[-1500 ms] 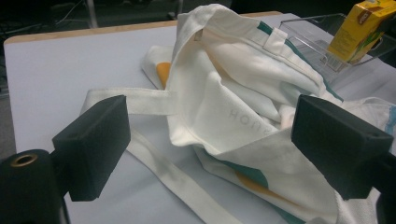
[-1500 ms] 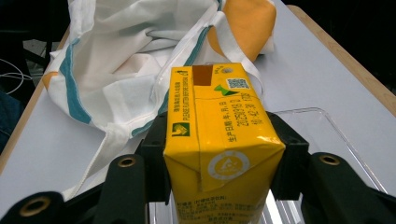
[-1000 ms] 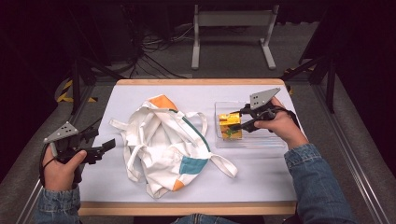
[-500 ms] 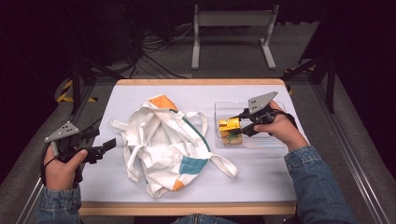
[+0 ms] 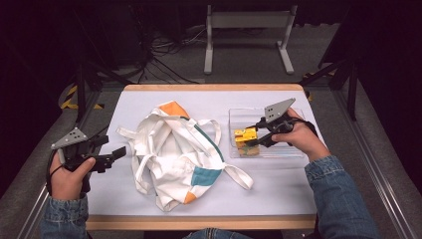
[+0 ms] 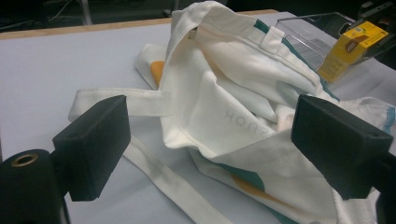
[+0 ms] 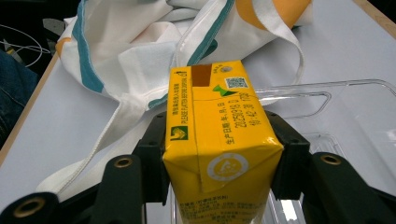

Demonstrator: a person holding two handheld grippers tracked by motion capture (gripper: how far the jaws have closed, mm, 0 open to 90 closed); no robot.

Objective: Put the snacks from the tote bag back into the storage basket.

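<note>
Lifted yellow carton now hides right gripper's pads.

We see the right gripper with both black jaws pressed against the sides of a yellow drink carton, holding it end-on toward us. Printed text, a date stamp and a QR code show on its top face. Below and right of it is a clear plastic tray. Beyond, a white tote bag with teal and orange patches lies crumpled on the white table, one strap trailing near-left.
</note>
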